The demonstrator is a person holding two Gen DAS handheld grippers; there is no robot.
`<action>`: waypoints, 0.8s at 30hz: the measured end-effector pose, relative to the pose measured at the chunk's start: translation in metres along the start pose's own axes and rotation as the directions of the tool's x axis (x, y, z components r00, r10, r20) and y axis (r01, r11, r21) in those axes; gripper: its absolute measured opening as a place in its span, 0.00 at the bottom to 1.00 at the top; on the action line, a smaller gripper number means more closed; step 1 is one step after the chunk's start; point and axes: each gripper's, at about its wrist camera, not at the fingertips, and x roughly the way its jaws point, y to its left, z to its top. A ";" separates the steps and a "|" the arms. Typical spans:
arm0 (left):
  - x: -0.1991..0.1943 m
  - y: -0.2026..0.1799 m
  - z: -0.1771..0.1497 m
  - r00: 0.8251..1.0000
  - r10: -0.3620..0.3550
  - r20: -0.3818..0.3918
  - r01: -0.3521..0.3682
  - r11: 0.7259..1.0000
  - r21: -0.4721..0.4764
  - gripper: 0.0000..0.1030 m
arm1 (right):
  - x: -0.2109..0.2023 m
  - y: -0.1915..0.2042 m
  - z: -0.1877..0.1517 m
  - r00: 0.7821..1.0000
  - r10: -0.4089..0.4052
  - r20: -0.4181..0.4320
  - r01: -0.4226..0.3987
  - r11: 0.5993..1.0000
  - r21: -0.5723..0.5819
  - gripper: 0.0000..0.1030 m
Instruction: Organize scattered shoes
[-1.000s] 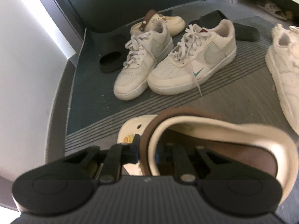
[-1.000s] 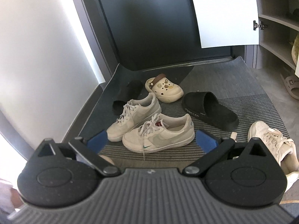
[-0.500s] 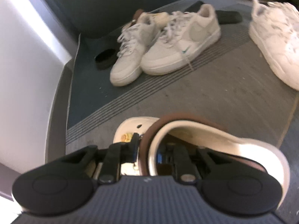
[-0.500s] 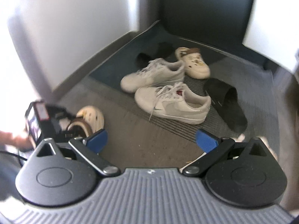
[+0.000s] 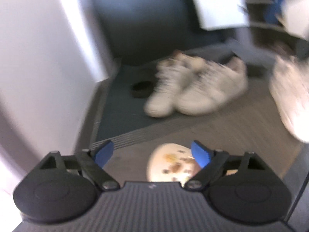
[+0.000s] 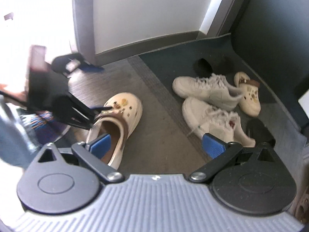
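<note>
Jaws on my left gripper (image 5: 152, 152) are opening, the blue pads (image 5: 199, 153) already wide, and the cream clog (image 6: 117, 123) lies on the floor under them with nothing pressing on it. In my right wrist view that clog rests on the grey mat (image 6: 160, 127), toe toward the white wall (image 6: 143, 13), brown strap folded over its opening, and the left gripper's dark fingers reach to its strap area; whether they touch it I cannot tell. My right gripper (image 6: 157, 144) hangs above the mat with its jaws spread and nothing between them. Farther along the mat, near the corner by the dark door (image 6: 274, 19), two white sneakers (image 6: 210, 108) lie side by side and touching. Just beyond them the second cream clog (image 6: 250, 96) lies touching the upper sneaker. One black slide (image 6: 202, 66) sits behind the sneakers at the mat's dark far part, another black slide (image 6: 259, 131) beside the nearer sneaker. My left wrist view is blurred, and it shows one more white sneaker (image 5: 289, 100) at the right edge.
</note>
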 end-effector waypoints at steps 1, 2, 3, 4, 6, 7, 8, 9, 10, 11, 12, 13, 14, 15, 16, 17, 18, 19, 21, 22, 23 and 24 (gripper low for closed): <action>-0.004 0.006 -0.001 1.000 0.023 -0.003 -0.023 0.999 -0.039 0.95 | 0.014 0.008 -0.003 1.000 -0.003 0.008 0.003 0.999 -0.035 1.00; -0.008 0.013 -0.002 0.999 0.045 -0.006 -0.045 0.996 -0.077 0.97 | 0.027 0.014 -0.006 1.000 -0.002 0.003 0.002 0.998 -0.066 1.00; -0.011 0.019 -0.003 0.998 0.062 -0.012 -0.063 0.992 -0.112 0.97 | 0.039 0.020 -0.009 1.000 0.000 -0.001 0.000 0.995 -0.096 1.00; -0.011 0.023 -0.003 0.998 0.058 -0.027 -0.061 0.989 -0.134 0.98 | 0.052 0.027 -0.012 1.000 0.003 -0.008 -0.004 0.992 -0.128 1.00; -0.010 0.028 -0.003 0.997 0.056 -0.058 -0.065 0.986 -0.157 1.00 | 0.070 0.038 -0.018 1.000 0.018 -0.017 -0.021 0.979 -0.203 1.00; -0.009 0.029 -0.003 0.996 0.060 -0.072 -0.071 0.985 -0.159 1.00 | 0.077 0.044 -0.021 1.000 0.023 -0.016 -0.026 0.971 -0.238 1.00; -0.008 0.029 -0.004 0.994 0.070 -0.081 -0.081 0.985 -0.154 1.00 | 0.083 0.048 -0.024 1.000 0.025 -0.007 -0.026 0.962 -0.272 1.00; -0.008 0.029 -0.005 0.993 0.080 -0.089 -0.092 0.985 -0.149 1.00 | 0.094 0.056 -0.028 1.000 0.027 0.004 -0.024 0.944 -0.329 1.00; -0.007 0.029 -0.006 0.990 0.097 -0.099 -0.111 0.983 -0.146 1.00 | 0.106 0.064 -0.031 1.000 0.025 -0.001 -0.023 0.925 -0.378 1.00; -0.005 0.031 -0.006 0.983 0.144 -0.111 -0.160 0.976 -0.148 1.00 | 0.109 0.065 -0.031 1.000 0.024 -0.004 -0.024 0.919 -0.393 1.00; -0.004 0.034 -0.007 0.975 0.184 -0.122 -0.202 0.967 -0.153 1.00 | 0.118 0.072 -0.032 1.000 0.022 -0.011 -0.025 0.899 -0.437 1.00; -0.005 0.037 -0.008 0.972 0.196 -0.128 -0.216 0.962 -0.165 1.00 | 0.125 0.079 -0.032 1.000 0.021 -0.009 -0.022 0.872 -0.489 0.97; -0.006 0.041 -0.009 0.968 0.209 -0.135 -0.232 0.956 -0.181 1.00 | 0.128 0.084 -0.031 1.000 0.017 0.000 -0.014 0.850 -0.527 0.96; -0.006 0.049 -0.011 0.962 0.227 -0.149 -0.255 0.944 -0.210 1.00 | 0.132 0.091 -0.029 1.000 0.004 0.017 0.006 0.809 -0.587 0.96; -0.005 0.056 -0.013 0.955 0.244 -0.166 -0.279 0.931 -0.237 1.00 | 0.132 0.093 -0.029 1.000 -0.001 0.023 0.014 0.796 -0.605 0.95; -0.004 0.062 -0.014 0.951 0.253 -0.179 -0.293 0.922 -0.254 1.00 | 0.134 0.097 -0.027 0.999 -0.009 0.034 0.028 0.771 -0.637 0.94; -0.006 0.066 -0.016 0.948 0.259 -0.185 -0.302 0.916 -0.264 1.00 | 0.136 0.100 -0.026 0.999 -0.015 0.043 0.040 0.747 -0.664 0.94; -0.006 0.070 -0.018 0.943 0.270 -0.195 -0.318 0.907 -0.278 1.00 | 0.136 0.102 -0.025 0.999 -0.013 0.046 0.041 0.734 -0.678 0.92; -0.008 0.075 -0.020 0.934 0.296 -0.201 -0.345 0.895 -0.282 1.00 | 0.137 0.108 -0.024 0.999 -0.011 0.050 0.043 0.707 -0.706 0.83; -0.009 0.076 -0.020 0.929 0.312 -0.198 -0.358 0.893 -0.273 1.00 | 0.137 0.110 -0.024 0.999 -0.009 0.051 0.043 0.694 -0.719 0.75; -0.011 0.075 -0.021 0.923 0.334 -0.189 -0.375 0.892 -0.252 1.00 | 0.138 0.113 -0.024 0.999 -0.008 0.052 0.044 0.680 -0.732 0.72; -0.013 0.074 -0.021 0.917 0.357 -0.180 -0.392 0.891 -0.231 1.00 | 0.139 0.116 -0.026 0.999 -0.007 0.052 0.043 0.665 -0.746 0.72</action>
